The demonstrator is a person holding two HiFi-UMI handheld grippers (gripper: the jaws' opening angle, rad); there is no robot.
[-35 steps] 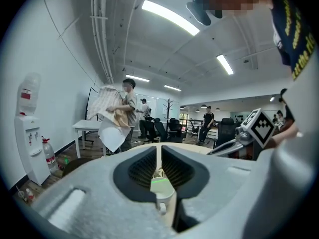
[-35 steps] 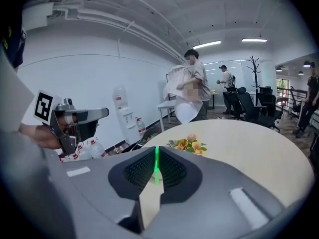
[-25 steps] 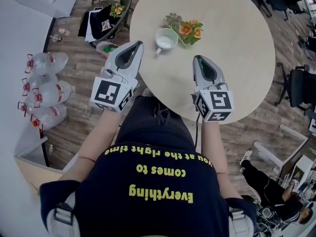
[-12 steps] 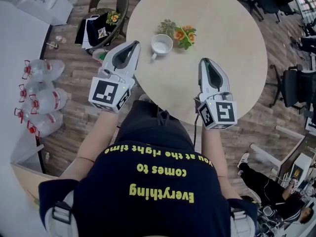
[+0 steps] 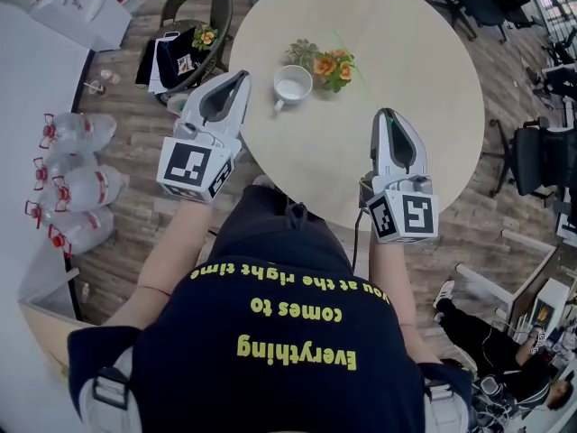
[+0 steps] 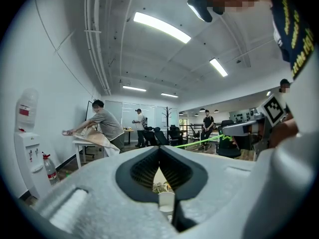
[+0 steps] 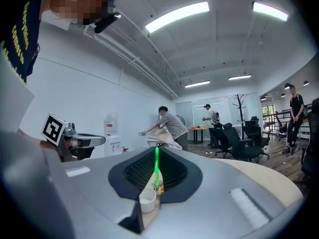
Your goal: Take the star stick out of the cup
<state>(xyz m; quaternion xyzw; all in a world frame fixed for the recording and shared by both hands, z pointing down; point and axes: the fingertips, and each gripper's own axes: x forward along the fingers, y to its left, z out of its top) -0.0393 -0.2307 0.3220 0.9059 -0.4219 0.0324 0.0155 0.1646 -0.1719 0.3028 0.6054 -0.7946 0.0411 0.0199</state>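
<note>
A round beige table (image 5: 406, 52) stands on a wood-plank floor, with a white cup (image 5: 293, 84) near its edge and a small pot of orange flowers (image 5: 331, 61) touching the cup on its far right. The left gripper (image 5: 243, 78) hangs level just left of the cup, off the table's rim, with its jaws pressed together and nothing in them. The right gripper (image 5: 386, 114) is level over the table, to the right of the cup and nearer the person, and its jaws are pinched on one end of the green star stick (image 7: 156, 166). The stick is clear of the cup and in the air beyond the flowers. The head view barely shows the stick. The right gripper view shows it as a bright upright bar above the cup and flowers. The left gripper view shows it as a long green line running out from the right gripper's tip. Only the gripper views show the office behind, with a water dispenser (image 6: 27, 148) and people standing at desks. Only the head view shows the water bottles (image 5: 77, 165) on the floor, well left of the cup.
</note>
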